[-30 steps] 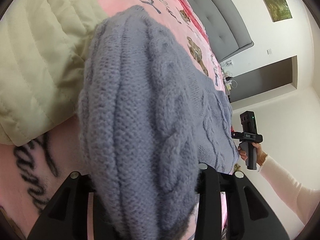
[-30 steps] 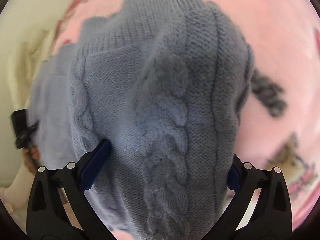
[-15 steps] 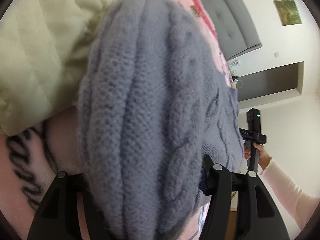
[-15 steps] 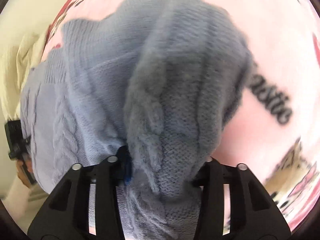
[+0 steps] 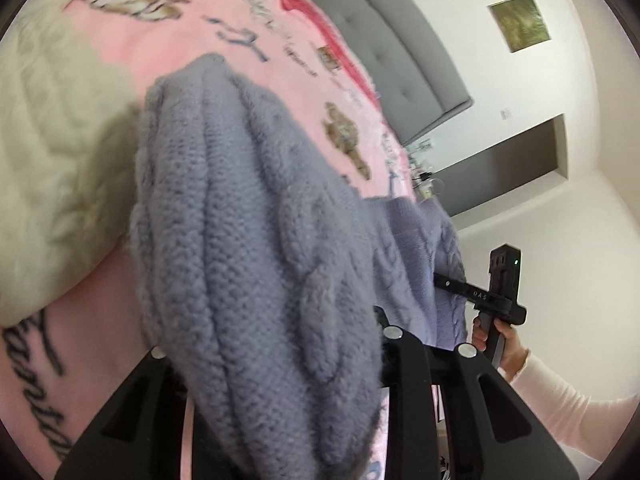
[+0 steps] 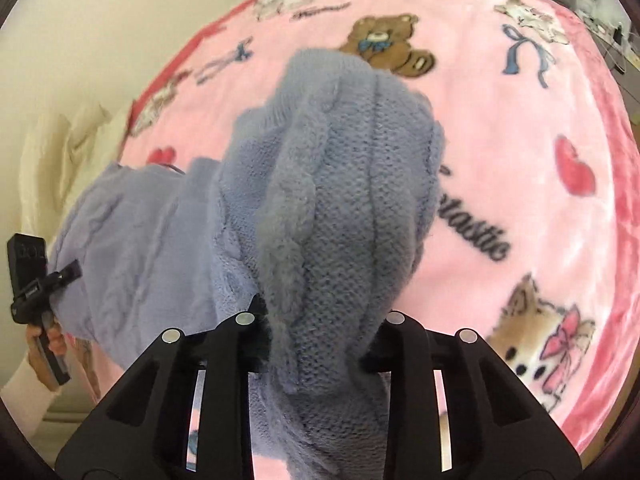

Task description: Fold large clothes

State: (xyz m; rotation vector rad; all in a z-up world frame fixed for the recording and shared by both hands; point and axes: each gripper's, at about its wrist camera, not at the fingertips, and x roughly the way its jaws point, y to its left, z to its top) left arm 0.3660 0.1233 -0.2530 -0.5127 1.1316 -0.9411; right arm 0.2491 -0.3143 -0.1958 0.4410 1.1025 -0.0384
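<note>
A lavender cable-knit sweater [image 5: 256, 248] hangs between both grippers above a pink printed blanket [image 5: 168, 40]. My left gripper [image 5: 276, 360] is shut on one bunched end of the sweater, which hides its fingertips. My right gripper [image 6: 320, 332] is shut on the other bunched end of the sweater [image 6: 332, 216]. The sweater sags between them. The right gripper also shows in the left wrist view [image 5: 472, 292], and the left one in the right wrist view [image 6: 40, 280], each held by a hand in a white sleeve.
A cream quilted duvet [image 5: 52, 160] lies at the blanket's left edge. A grey padded headboard [image 5: 400, 52] stands at the far end of the bed. The blanket [image 6: 520, 140] spreads wide to the right of the sweater.
Both grippers have lifted and pulled back with the sweater, so more blanket shows beyond it. The right jaws, wide a second ago, have closed on the knit.
</note>
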